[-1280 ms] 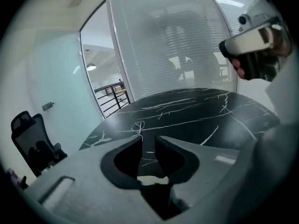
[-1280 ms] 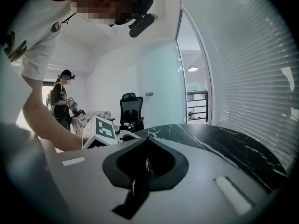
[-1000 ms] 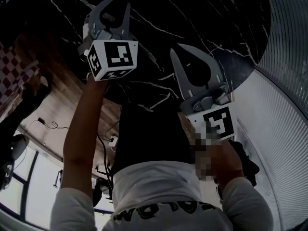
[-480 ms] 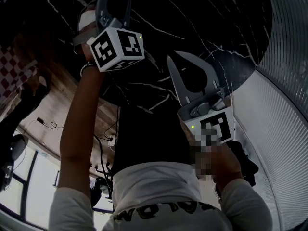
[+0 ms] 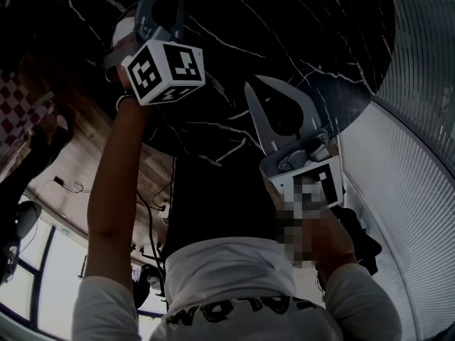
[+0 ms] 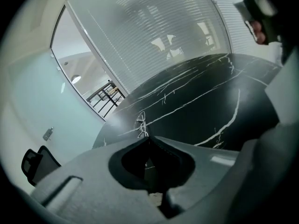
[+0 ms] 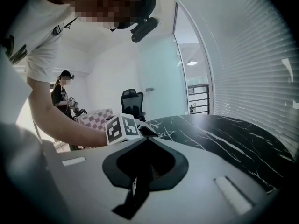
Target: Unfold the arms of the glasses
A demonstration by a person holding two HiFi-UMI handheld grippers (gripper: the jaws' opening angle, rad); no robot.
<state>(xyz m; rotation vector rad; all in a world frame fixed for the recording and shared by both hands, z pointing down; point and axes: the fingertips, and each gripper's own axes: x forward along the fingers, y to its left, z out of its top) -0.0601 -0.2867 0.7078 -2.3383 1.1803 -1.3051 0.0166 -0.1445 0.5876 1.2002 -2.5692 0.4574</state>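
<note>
Apparently at the very outset, with nothing grasped. Over the black white-veined marble bench (image 6: 205,101), left gripper (image 6: 148,137) held high, jaws pressed together on nothing. Nearer the body, right gripper (image 7: 148,139), jaws likewise closed and empty. No glasses to be seen in any view. Next, probably: find the glasses, open the jaws, steady the frame with one gripper and swing an arm out with the other.
</note>
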